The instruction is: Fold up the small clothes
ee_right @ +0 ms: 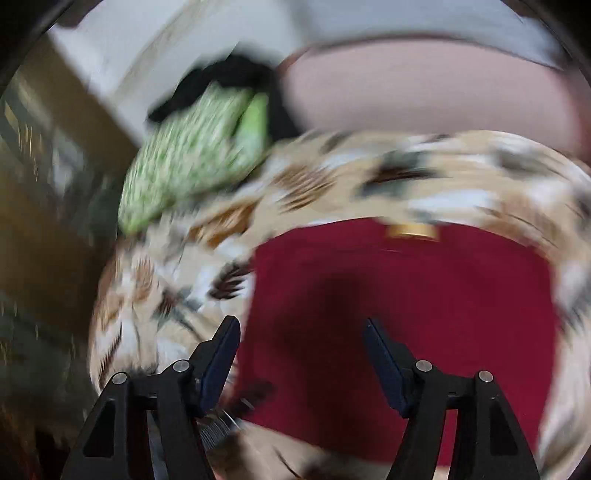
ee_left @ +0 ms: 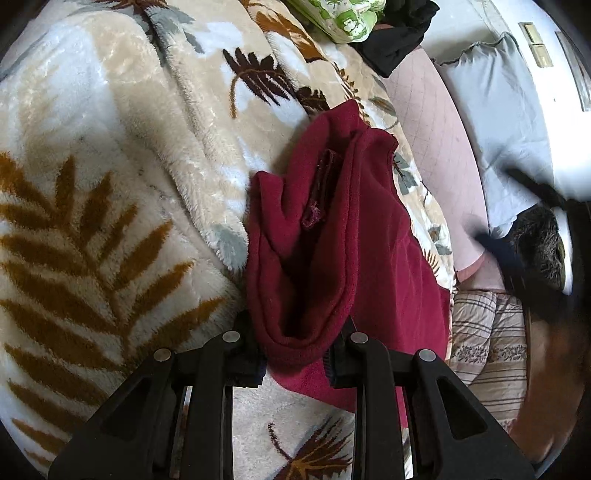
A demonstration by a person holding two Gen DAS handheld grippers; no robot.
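a bed under a plush leaf-print blanket [ee_left: 110, 166], pale pink quilted sheet [ee_left: 436, 147] and grey pillow [ee_left: 509, 122] at the far edge, a green-patterned bundle [ee_left: 343, 18] on a black garment [ee_left: 399, 40] beyond. dark red fleece garment [ee_left: 332, 229] lying on the blanket, partly doubled over, one thick fold rising toward the left wrist camera. left gripper [ee_left: 301, 354] narrowed onto that bunched fold, jaws clamped on the red fleece with fabric filling the gap between them. right gripper [ee_right: 301, 354] hanging over the flat part of the same red fleece [ee_right: 406, 314], jaws apart with nothing between them, its whole view smeared by motion blur. likely mid-fold, one side pinned, the other waiting for a new grasp. risks from here: thick bunched fleece slipping out of the left jaws; a blurred, hurried reach pinching plush blanket along with the garment; dragging the pinned edge and spoiling the fold line; uneven layers leaving a lumpy result.
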